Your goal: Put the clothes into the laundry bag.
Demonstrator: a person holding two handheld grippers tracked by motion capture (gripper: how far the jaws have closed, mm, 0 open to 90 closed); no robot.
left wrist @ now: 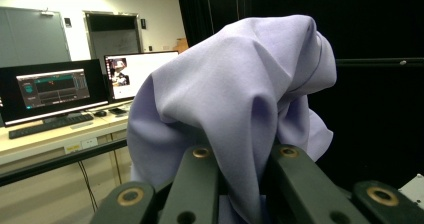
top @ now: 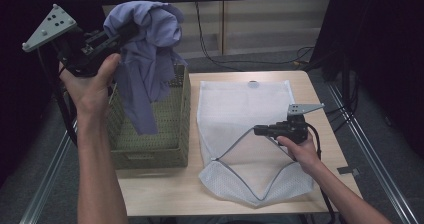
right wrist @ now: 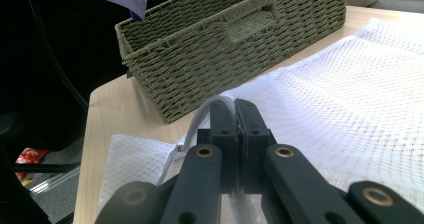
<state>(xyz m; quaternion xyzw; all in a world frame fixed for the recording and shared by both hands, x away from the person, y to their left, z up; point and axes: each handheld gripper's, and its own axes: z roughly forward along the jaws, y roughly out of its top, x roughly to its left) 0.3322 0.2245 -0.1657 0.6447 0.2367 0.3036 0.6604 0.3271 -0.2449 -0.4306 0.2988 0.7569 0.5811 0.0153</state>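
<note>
Lilac garment (top: 147,59) high above basket (top: 150,149)

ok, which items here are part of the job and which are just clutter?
In the job:
- lilac garment, held up by the left tongs
- white mesh laundry bag, its zipper edge pinched by the right tongs
- woven basket under the garment

Lying about:
- monitors and keyboard on a far desk
- cables beyond the table

Bare forearms, no sleeves visible. Each black gripper (top: 127,31) carries a grey three-cornered plate (top: 49,27) with holes, brass-coloured pivot pins (left wrist: 201,153), seemingly a black trailing cable (top: 317,136).
</note>
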